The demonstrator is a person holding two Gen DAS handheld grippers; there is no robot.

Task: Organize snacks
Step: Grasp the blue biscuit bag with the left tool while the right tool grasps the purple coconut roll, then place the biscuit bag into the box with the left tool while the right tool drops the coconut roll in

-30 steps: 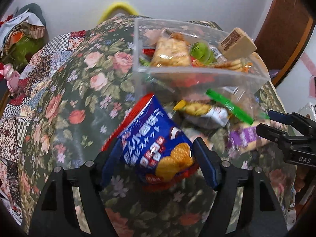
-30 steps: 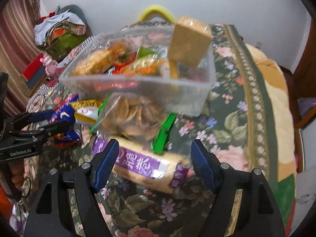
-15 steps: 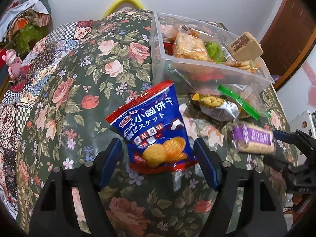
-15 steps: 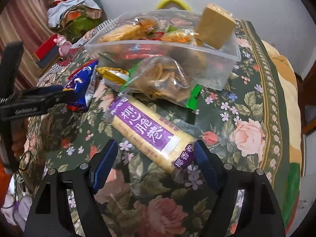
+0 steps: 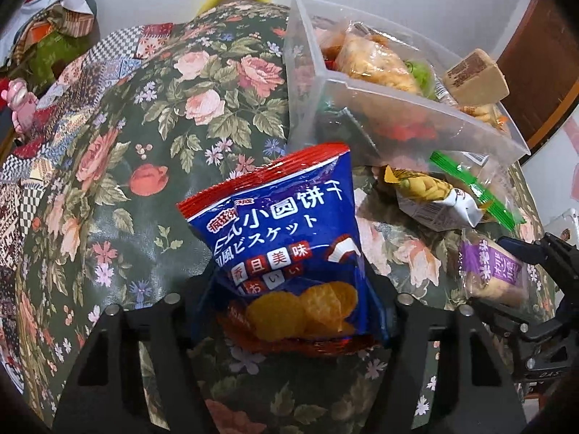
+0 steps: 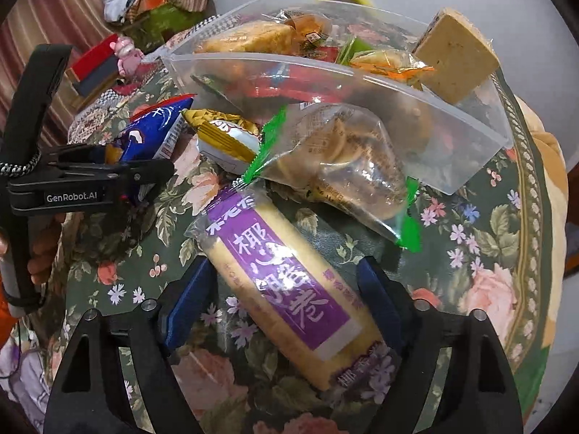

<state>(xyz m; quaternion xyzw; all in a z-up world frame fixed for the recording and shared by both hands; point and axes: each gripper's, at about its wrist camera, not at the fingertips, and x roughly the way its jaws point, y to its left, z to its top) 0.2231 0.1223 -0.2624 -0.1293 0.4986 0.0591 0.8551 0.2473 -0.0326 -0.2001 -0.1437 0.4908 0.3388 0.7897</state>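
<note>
Between the left tongs (image 5: 289,311) lay a blue, red-edged biscuit bag (image 5: 286,249); between the right tongs (image 6: 286,307), a purple-labelled yellow roll (image 6: 289,289). Beneath both spread a dark green, rose-patterned cloth (image 5: 152,152).

Two fisheye views, each mounted behind its own tongs and aimed steeply down along them at the flowered tabletop (image 5: 108,181), close to the surface. Left view: nearest to the blue biscuit bag (image 5: 289,253), facing the clear bin (image 5: 416,108) beyond, right tongs (image 5: 535,278) at its right edge. Right view: low over the purple-labelled packet (image 6: 289,289), same clear bin (image 6: 452,144) behind, left tongs (image 6: 137,177) at its left edge. Shared: bin, blue bag (image 6: 152,137), purple packet (image 5: 495,271), yellow packet (image 5: 430,199).
</note>
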